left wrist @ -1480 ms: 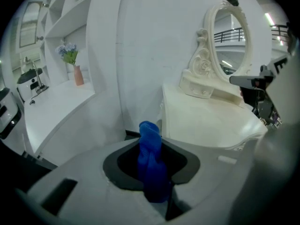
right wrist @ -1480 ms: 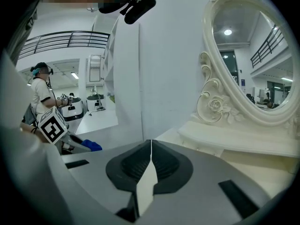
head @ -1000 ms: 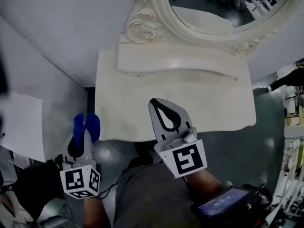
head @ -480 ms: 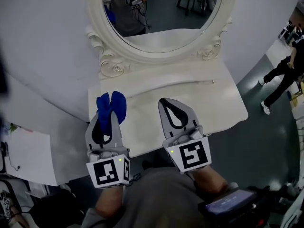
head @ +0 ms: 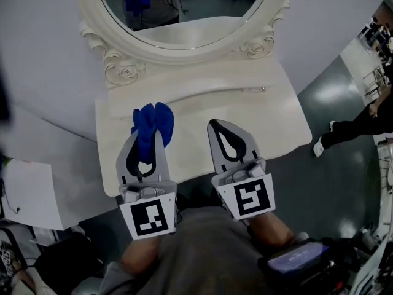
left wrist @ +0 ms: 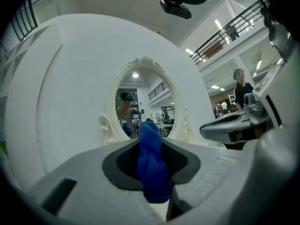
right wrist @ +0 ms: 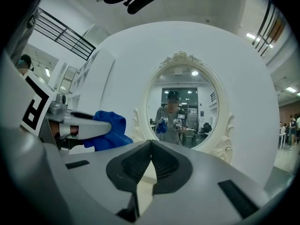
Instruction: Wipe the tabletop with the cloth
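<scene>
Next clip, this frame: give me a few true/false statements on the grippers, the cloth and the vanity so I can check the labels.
1. An oval mirror stands behind the white tabletop. True.
2. The left gripper is shut on the blue cloth. True.
3. The right gripper grips a corner of the cloth too. False: its jaws are together with nothing between them, apart from the cloth.
4. The cloth lies spread flat on the tabletop. False: it is bunched up, sticking out past the left gripper's jaws.

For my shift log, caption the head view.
Left hand-held gripper holding a blue cloth over the white vanity tabletop, right hand-held gripper shut and empty beside it, oval mirror behind.
</scene>
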A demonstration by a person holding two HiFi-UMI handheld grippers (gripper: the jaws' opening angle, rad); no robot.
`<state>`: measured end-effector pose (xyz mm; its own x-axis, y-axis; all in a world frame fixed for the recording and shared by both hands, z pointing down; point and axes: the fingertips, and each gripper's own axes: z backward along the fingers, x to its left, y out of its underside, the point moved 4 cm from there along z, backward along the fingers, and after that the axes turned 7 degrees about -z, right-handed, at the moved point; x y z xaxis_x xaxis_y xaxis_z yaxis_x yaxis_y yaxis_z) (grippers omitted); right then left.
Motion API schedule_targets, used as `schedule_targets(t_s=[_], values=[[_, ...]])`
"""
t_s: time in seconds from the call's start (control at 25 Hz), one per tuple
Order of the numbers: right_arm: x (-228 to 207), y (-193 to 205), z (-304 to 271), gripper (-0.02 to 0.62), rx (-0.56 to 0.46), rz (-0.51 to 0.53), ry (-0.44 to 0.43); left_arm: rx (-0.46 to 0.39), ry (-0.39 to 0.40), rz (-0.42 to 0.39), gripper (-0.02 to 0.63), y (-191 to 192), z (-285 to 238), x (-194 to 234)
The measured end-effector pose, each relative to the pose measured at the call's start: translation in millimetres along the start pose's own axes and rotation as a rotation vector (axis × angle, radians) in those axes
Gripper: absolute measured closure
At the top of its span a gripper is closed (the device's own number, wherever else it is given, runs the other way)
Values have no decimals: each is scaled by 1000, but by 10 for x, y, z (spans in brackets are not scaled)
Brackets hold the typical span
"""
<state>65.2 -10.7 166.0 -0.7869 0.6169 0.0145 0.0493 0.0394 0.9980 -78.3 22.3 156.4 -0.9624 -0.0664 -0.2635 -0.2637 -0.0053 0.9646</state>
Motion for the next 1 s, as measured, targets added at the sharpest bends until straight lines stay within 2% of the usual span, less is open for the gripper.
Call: schedule_targets(t_s=[0.32,1.0], values=[[-126,101,53,581,18,-20,-29,31,-1,-20,506,-9,19,-219],[-220,116,206,581,7,-25,-26,19,30,-43,506,-101,72,-465]])
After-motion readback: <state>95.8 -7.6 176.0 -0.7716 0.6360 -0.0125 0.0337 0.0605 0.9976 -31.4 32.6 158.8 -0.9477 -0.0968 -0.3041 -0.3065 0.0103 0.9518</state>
